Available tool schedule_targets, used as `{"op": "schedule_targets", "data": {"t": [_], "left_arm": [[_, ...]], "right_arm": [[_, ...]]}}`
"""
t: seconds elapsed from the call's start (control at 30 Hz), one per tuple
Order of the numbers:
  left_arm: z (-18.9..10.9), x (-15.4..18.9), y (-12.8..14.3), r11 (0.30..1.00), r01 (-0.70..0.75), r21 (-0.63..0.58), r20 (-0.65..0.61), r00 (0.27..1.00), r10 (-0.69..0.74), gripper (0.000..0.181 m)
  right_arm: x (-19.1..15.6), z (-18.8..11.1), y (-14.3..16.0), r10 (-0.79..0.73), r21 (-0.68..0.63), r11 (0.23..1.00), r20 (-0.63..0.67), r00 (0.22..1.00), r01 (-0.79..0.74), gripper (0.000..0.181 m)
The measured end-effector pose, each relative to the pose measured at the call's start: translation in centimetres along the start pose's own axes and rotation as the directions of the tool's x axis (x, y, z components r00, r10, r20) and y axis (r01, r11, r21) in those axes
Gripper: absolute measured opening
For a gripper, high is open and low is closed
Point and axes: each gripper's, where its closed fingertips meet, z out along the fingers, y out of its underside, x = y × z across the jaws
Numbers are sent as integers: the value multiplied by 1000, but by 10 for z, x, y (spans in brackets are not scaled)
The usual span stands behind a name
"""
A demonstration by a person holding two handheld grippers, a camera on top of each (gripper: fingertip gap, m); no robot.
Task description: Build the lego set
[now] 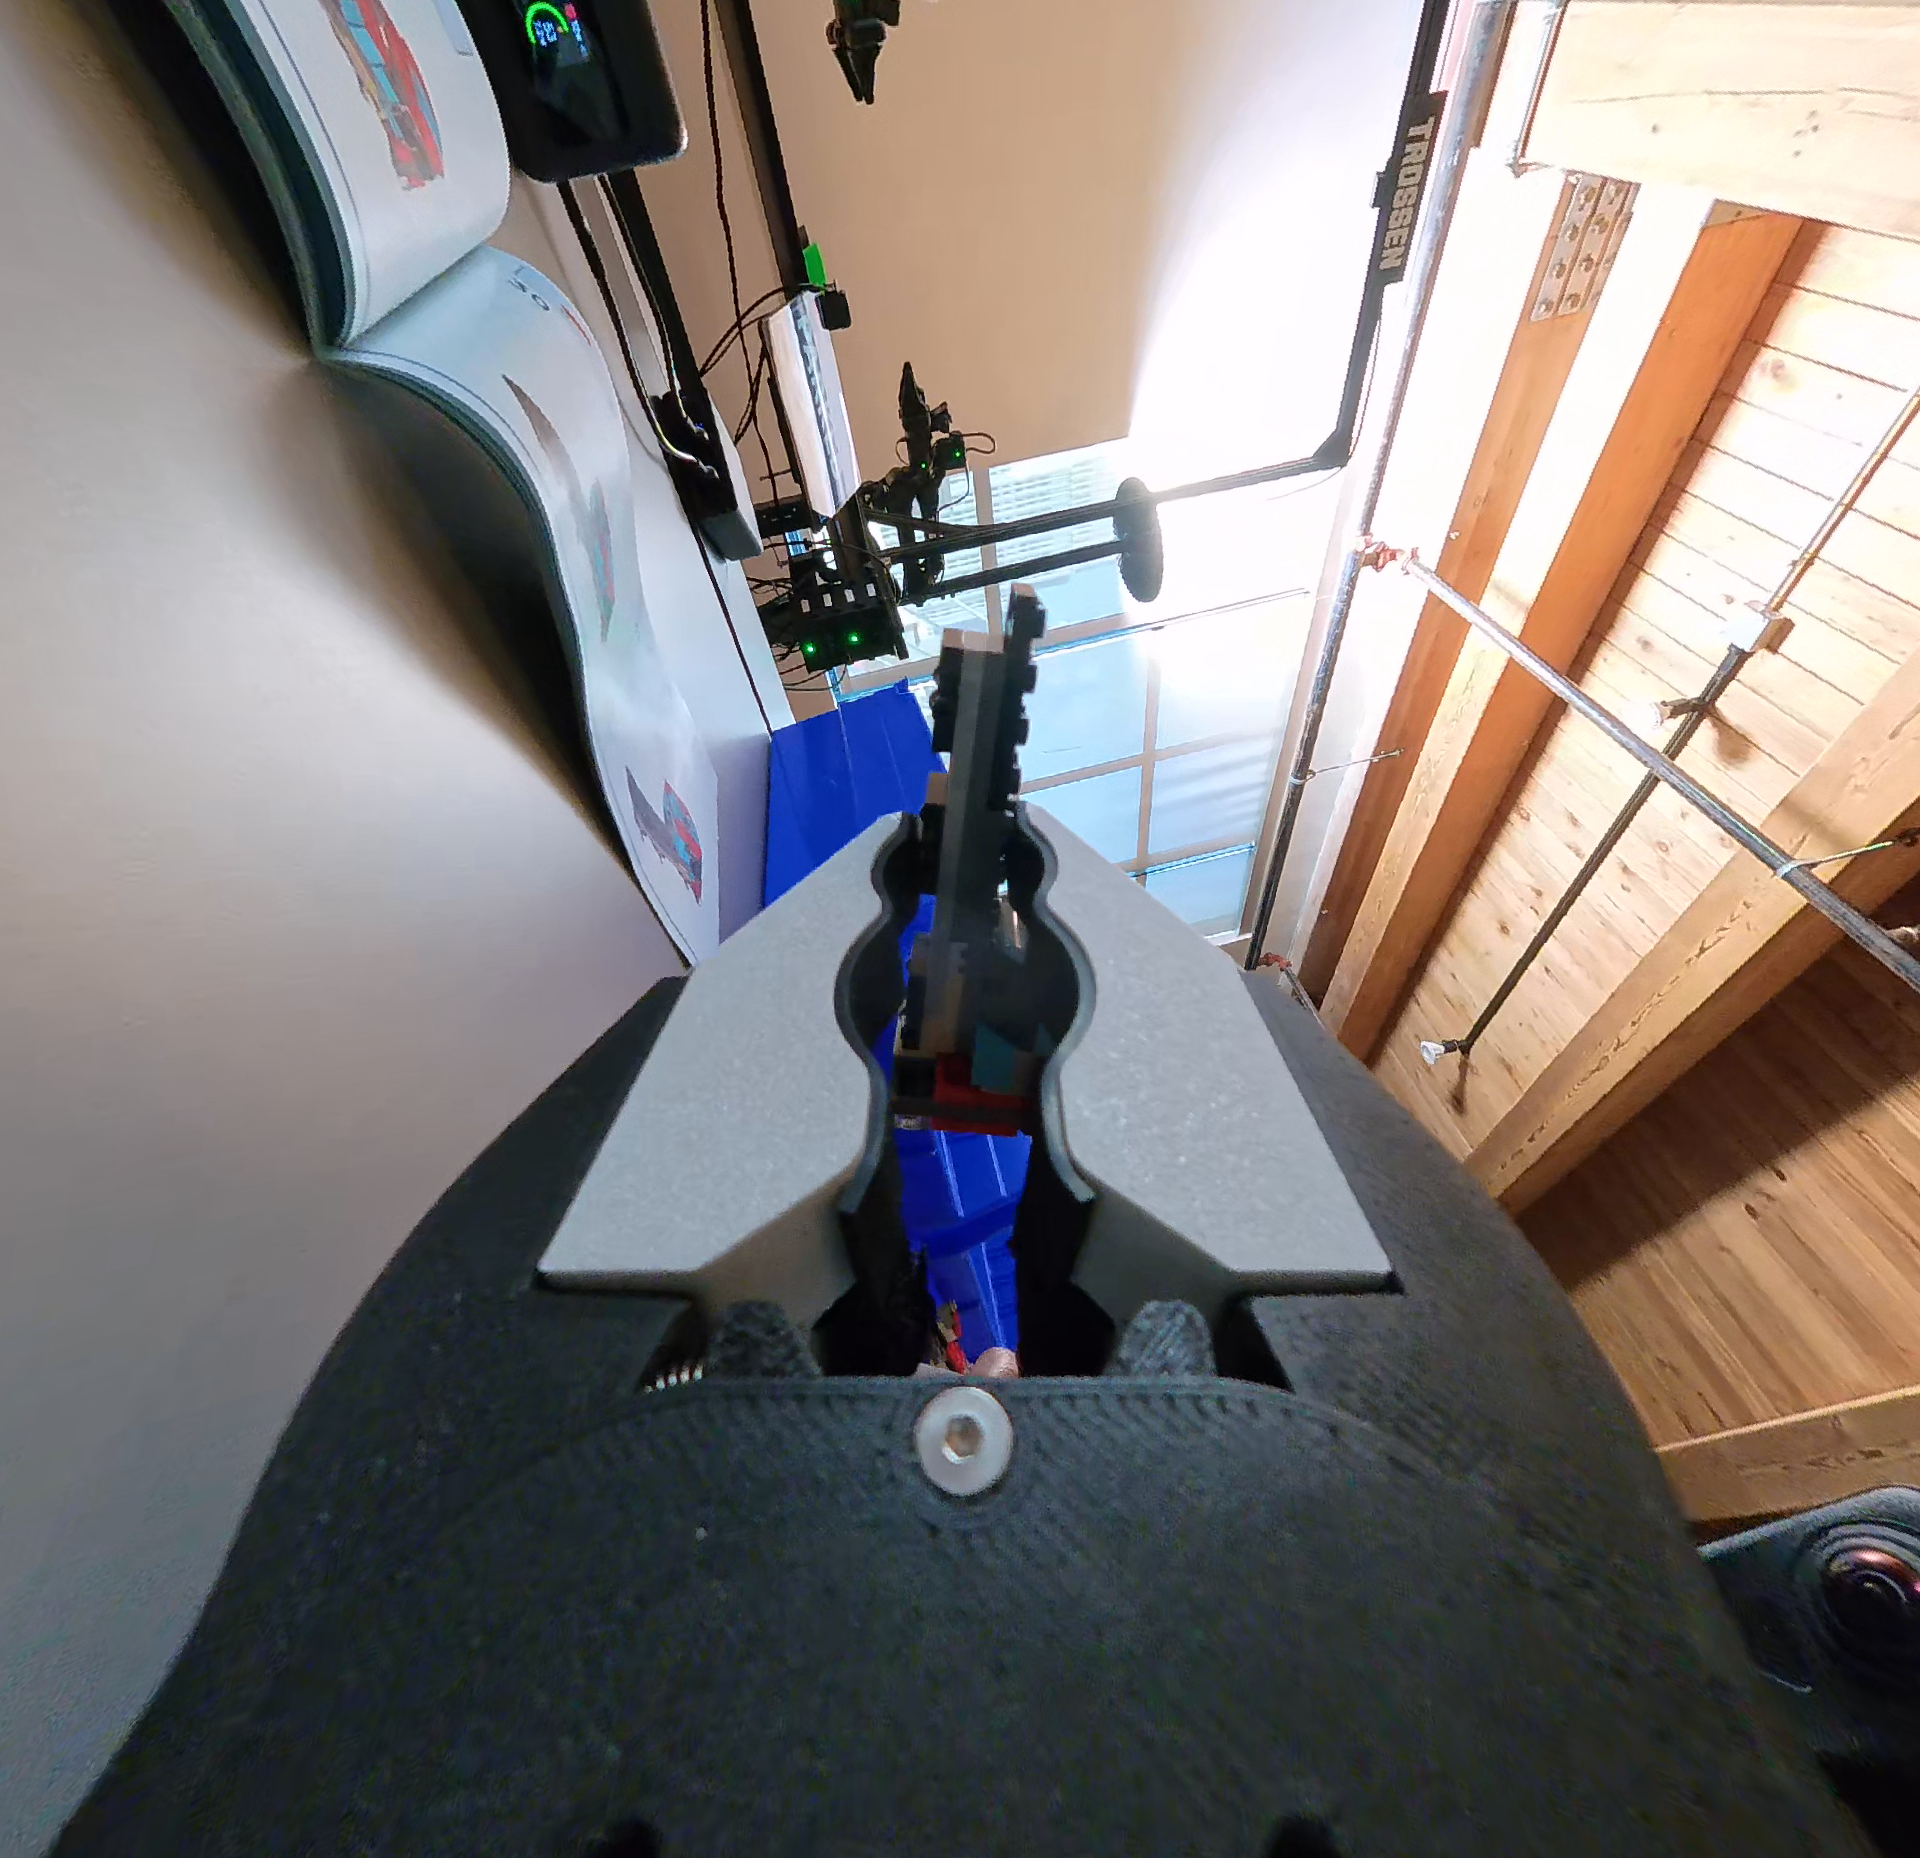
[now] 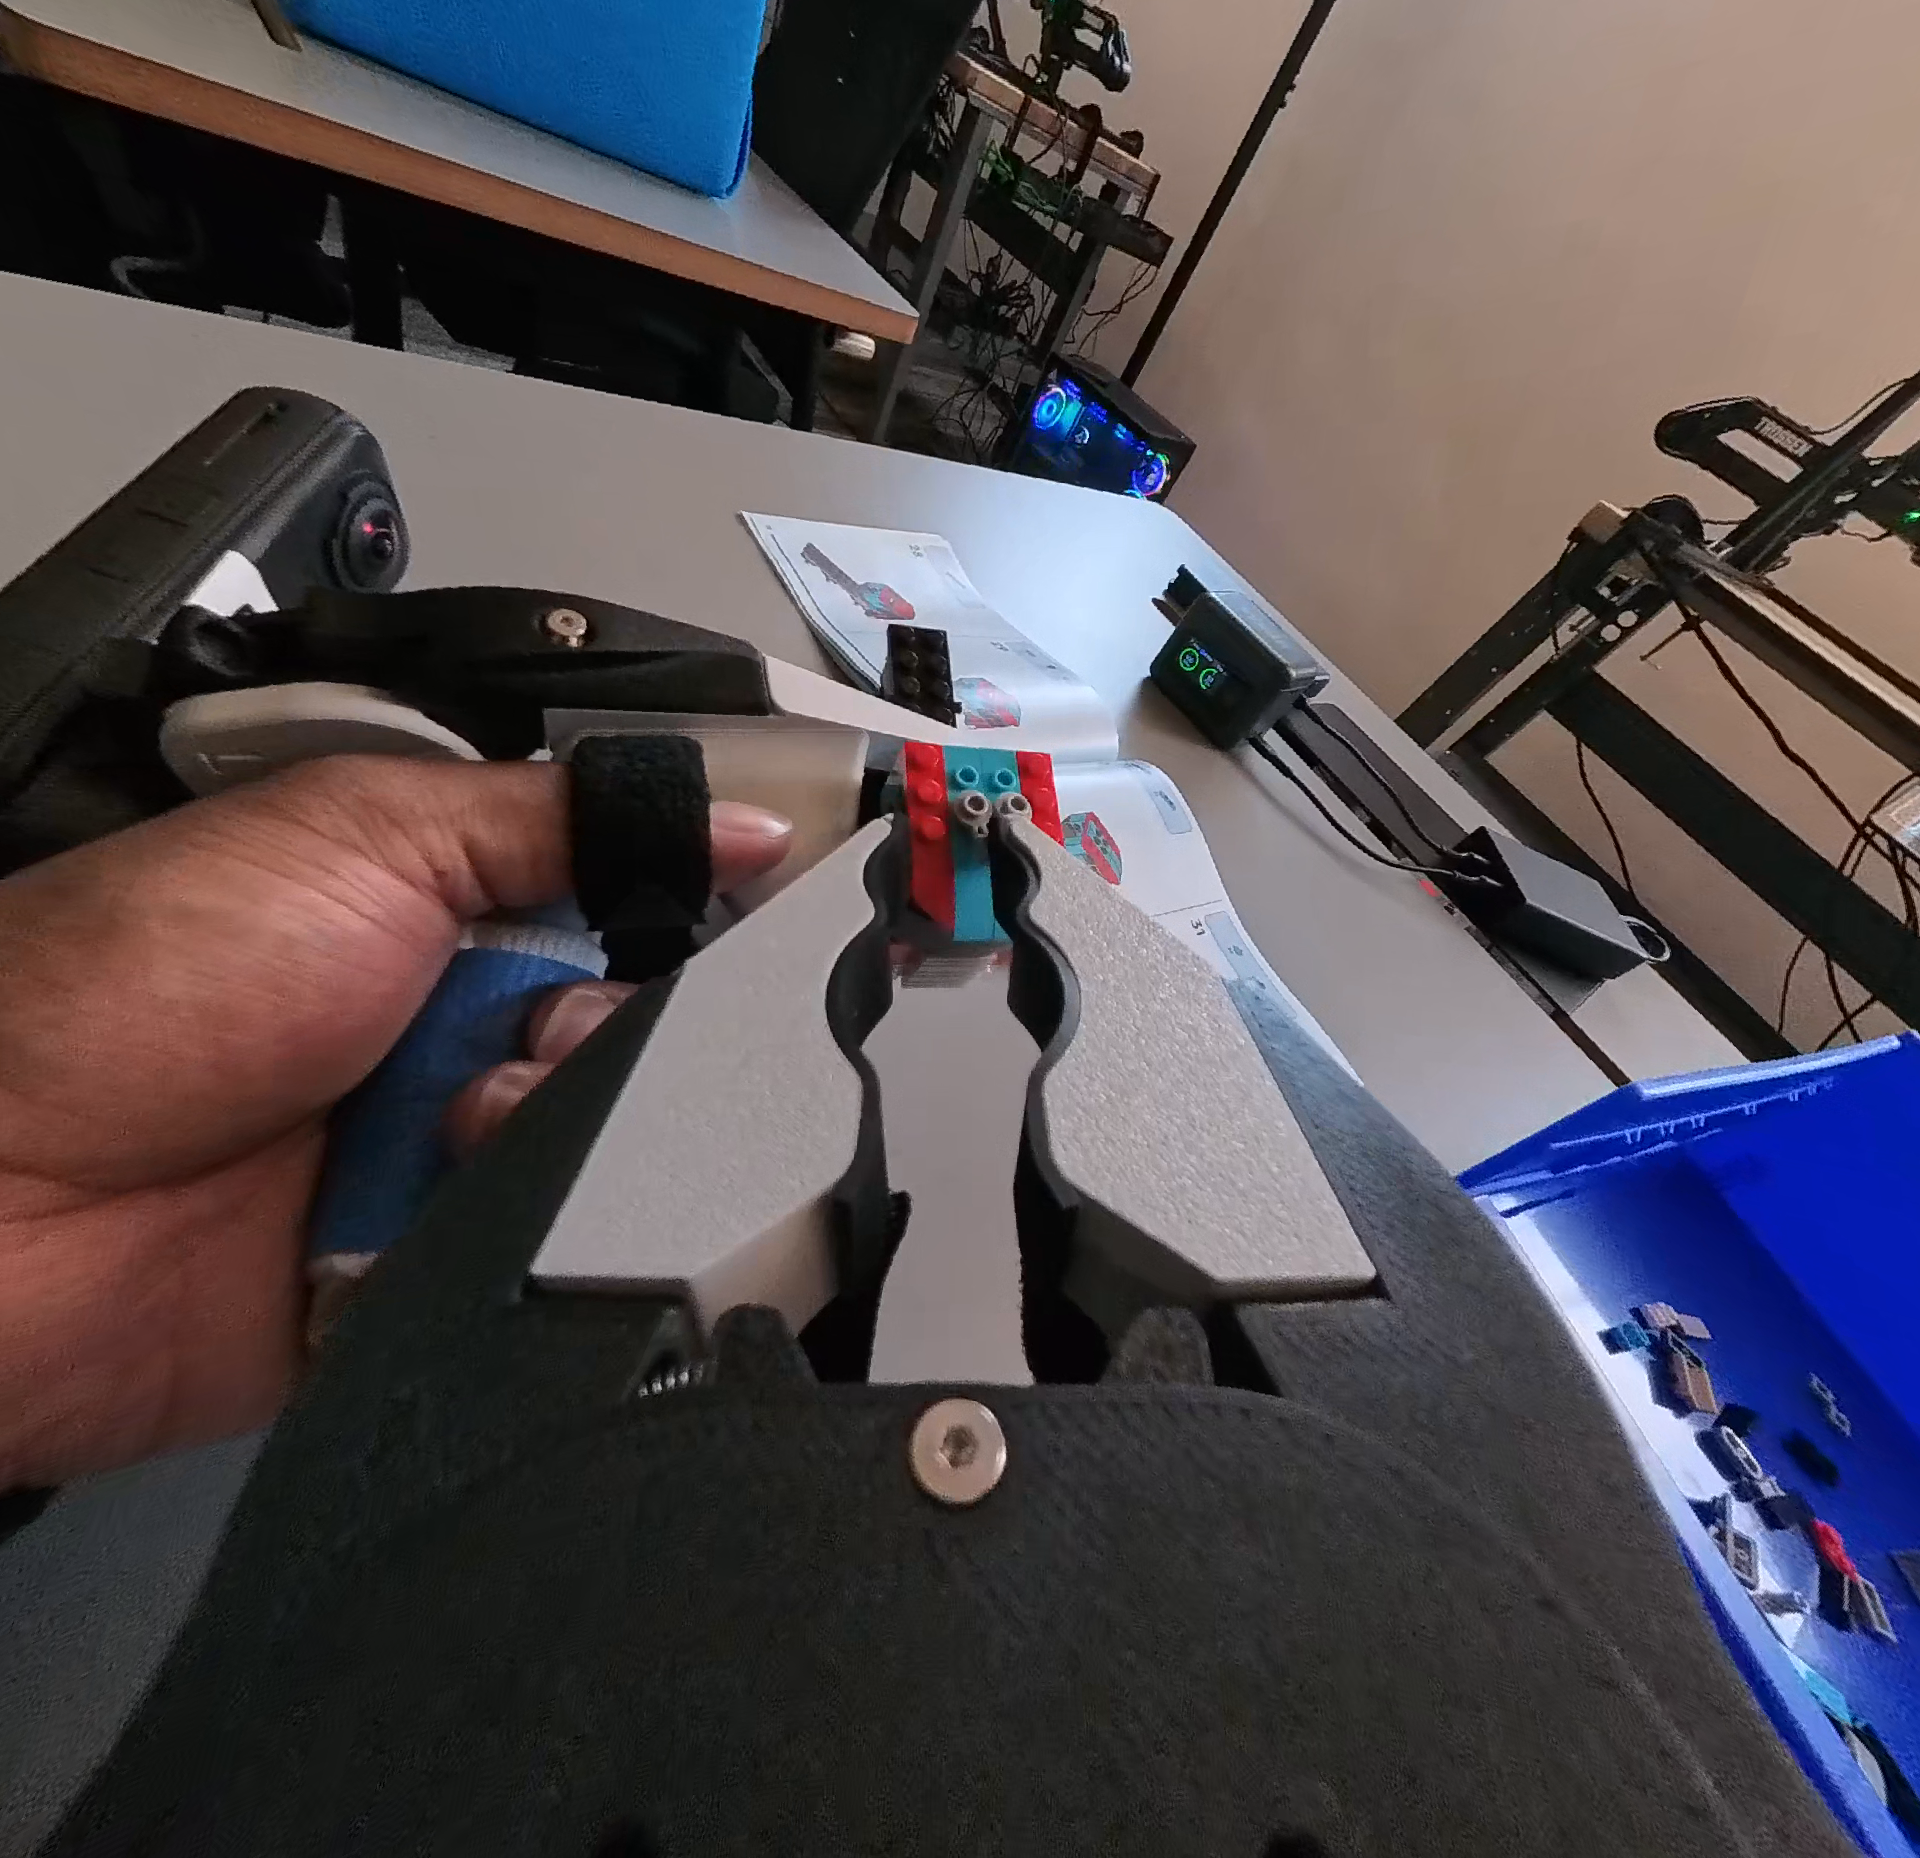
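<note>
seating a small grey piece on the studded top of the half-built model

pressing is the step in hand, as i judge it, and it wants a steady partner. the left gripper (image 1: 961, 863) is clamped on the lego assembly (image 1: 977, 769), a long dark grey plate stack with red and teal bricks at its near end, held edge-on between the jaws and lifted clear of the grey table (image 2: 623, 478). from the right wrist view the same assembly (image 2: 961, 852) shows its red and teal studded face, with a black brick (image 2: 920, 660) standing at its far end.

the right gripper (image 2: 940, 832) is narrowed almost to touching at the tips, just at two small light grey studs (image 2: 987, 803) on the teal strip; whether it actually pinches a piece there or only rests against the studs i cannot tell. the left hand (image 2: 312, 977), strapped to its handle, sits close beside those tips.

to do it well: keep the left grip firm and still, line the grey piece square to the stud rows, then push straight along the stud axis, not sideways, since a slant load could pry the thin plate out of the jaws. check against the open instruction booklet (image 2: 935, 603) lying behind on the table. spare pieces wait in the blue bin (image 2: 1714, 1237) to the right, well apart.
</note>
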Motion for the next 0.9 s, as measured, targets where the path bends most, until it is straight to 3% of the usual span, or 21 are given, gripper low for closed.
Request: {"op": "schedule_targets", "data": {"t": [0.9], "left_arm": [[-2,-2,-3,1000,3,15,8,1000,-4,15]], "right_arm": [[-1,2,-3,19,-4,1000,-37,999,-19,14]]}}
